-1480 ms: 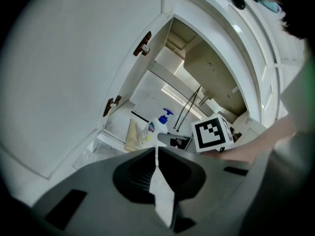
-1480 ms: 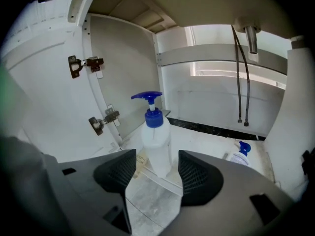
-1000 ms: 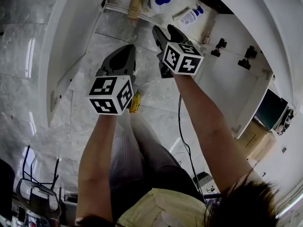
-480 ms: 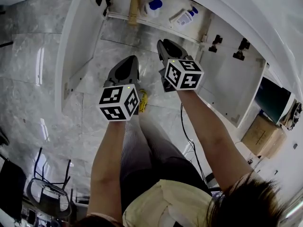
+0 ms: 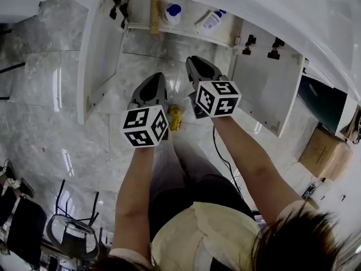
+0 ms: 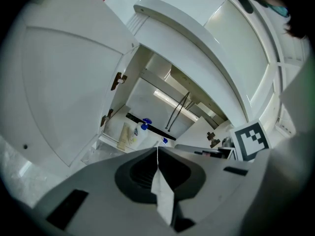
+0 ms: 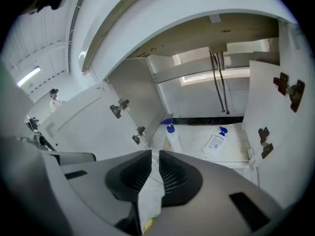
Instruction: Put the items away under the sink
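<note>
Left gripper (image 5: pixel 157 79) closed and empty, right gripper (image 5: pixel 193 61) has just been closing on nothing, a slit left; swinging either could topple the upright blue-capped white plastic bottle (image 5: pixel 172 13) already stowed

A white bottle with a blue cap (image 5: pixel 172 13) is stood upright on the cabinet floor (image 5: pixel 189 26) under the sink. A second white bottle (blue pump top) (image 5: pixel 211 20) is laid on its side nearby, label upward.
</note>
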### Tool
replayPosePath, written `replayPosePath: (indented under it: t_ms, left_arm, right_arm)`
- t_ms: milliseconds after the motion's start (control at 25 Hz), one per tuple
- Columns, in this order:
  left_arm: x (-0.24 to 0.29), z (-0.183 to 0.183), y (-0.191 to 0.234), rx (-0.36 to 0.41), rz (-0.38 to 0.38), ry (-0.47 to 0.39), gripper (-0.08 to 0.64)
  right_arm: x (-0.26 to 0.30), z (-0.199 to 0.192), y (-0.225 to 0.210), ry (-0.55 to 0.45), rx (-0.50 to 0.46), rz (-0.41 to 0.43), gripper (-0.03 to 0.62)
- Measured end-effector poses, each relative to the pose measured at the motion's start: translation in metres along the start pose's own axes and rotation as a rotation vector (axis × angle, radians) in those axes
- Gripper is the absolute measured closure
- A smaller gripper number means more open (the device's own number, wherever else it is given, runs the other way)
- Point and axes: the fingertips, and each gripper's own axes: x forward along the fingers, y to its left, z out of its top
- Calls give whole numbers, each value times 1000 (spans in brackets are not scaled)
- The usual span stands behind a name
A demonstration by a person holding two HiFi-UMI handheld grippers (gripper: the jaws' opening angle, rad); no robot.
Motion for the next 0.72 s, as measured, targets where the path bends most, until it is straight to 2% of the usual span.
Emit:
replayPosePath:
  t_ms: [360,720]
  left_arm:
    - [-39,10,-26,38,6,32,522]
    - [-88,37,-56,78,-11,25,522]
  right_arm:
    - [-47,22,32,-7,-7,38,535]
    - [-103,46,58,-18,0,43,535]
